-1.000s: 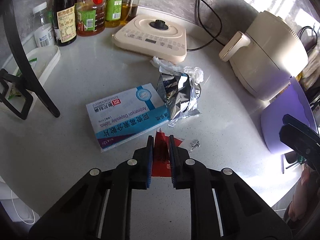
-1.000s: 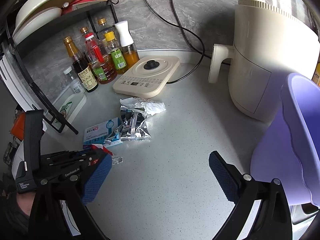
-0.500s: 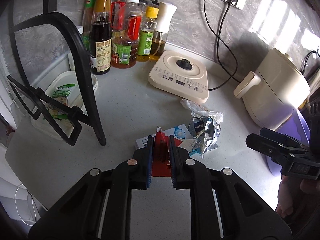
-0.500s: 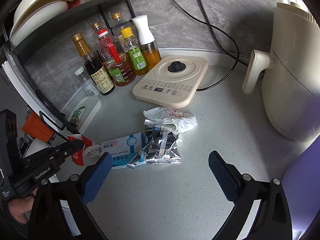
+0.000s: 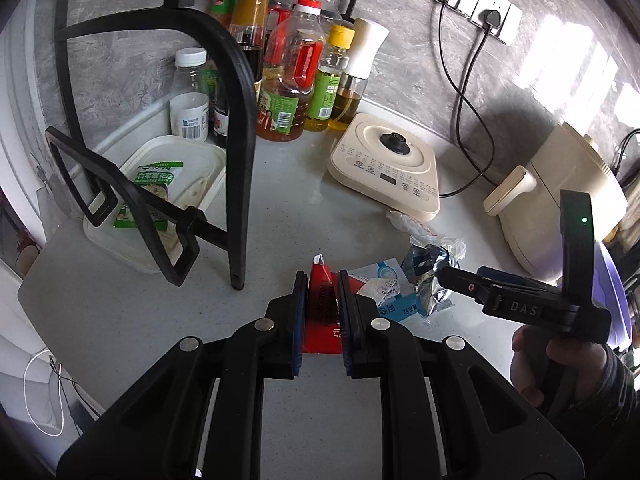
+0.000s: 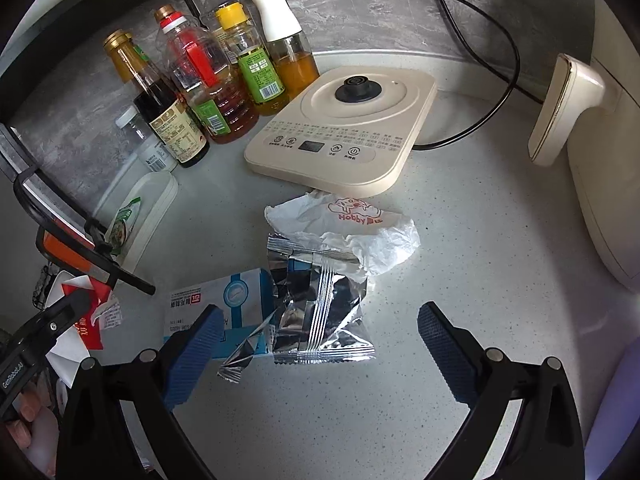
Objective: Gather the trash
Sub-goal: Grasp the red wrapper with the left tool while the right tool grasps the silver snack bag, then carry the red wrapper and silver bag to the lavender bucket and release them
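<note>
The left gripper (image 5: 322, 300) held a red wrapper (image 5: 323, 312) pinched in its jaws, clear of the surface (image 6: 480, 240). The right gripper (image 6: 320, 344), jaws wide, hovered over the foil packet (image 6: 320, 312), seemingly lined up to grab it.

Speckled pale-grey stone countertop (image 6: 460, 248), crowded along the back.
On it: a cream square appliance base (image 6: 344, 124), crumpled white paper wrapper (image 6: 352, 228), silver foil packet (image 6: 320, 312) overlapping a blue-white medicine box (image 6: 224, 300), and clustered sauce bottles (image 5: 296, 68).
</note>
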Available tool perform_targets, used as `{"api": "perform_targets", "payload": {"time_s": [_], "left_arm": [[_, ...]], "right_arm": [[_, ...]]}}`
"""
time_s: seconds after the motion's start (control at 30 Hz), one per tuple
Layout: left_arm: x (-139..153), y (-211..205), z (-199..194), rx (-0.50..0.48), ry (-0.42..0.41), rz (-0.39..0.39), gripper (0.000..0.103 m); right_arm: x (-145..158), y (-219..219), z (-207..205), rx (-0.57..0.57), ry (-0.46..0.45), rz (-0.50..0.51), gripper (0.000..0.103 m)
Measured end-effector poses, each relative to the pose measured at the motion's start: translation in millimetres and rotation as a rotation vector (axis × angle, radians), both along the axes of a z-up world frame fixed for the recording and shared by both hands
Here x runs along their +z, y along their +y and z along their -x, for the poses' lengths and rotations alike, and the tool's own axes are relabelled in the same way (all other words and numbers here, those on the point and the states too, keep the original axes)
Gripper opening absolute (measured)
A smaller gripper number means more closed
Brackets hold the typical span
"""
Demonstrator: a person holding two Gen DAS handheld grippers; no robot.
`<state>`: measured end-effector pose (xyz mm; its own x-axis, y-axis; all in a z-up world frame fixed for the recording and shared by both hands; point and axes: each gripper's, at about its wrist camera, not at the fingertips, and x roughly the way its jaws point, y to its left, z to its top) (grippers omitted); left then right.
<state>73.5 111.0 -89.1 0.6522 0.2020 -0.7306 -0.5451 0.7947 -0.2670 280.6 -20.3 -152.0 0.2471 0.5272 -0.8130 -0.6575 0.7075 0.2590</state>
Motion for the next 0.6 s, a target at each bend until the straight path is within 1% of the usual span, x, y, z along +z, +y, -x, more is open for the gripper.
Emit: {"api": "perform_targets", "payload": {"time_s": [0.03,0.07,0.1,0.13,0.17,0.2,0.27,0.4,0.6], "left_arm": [[0,1,2,0.009,0.000,0.002,0.015],[0,2,5,0.017,0.000,0.005,0.015],[0,2,6,0.022,0.000,0.006,0.015],[1,2,8,0.026,0.000,0.004,0.015],[3,2,8,0.028,0.001,0.001,0.015],[4,2,9,0.028,0.001,-0.003,0.015],[8,1,9,0.027,0.000,-0.013,0.015],[12,-6,4,0.007,0.000,-0.024,0.015],[25,-23,-12,-0.069,-0.030,-0.046,0.015]], "right_arm": [[-5,2,-3,0.006,0.010,-0.004,0.095],[-11,4,-7,0.004,0.012,0.014,0.094],[-14,5,-9,-0.001,0.010,0.026,0.090],[-17,6,-10,0.005,0.014,0.032,0.067],[-21,8,-12,0.030,0.029,0.053,0.031],[-23,10,-12,0.054,0.041,0.077,0.029],[-18,6,-11,0.070,0.053,0.043,0.023],[-8,-5,-4,0.085,0.054,-0.004,0.021],[18,-35,13,0.070,0.025,-0.065,0.020]]}}
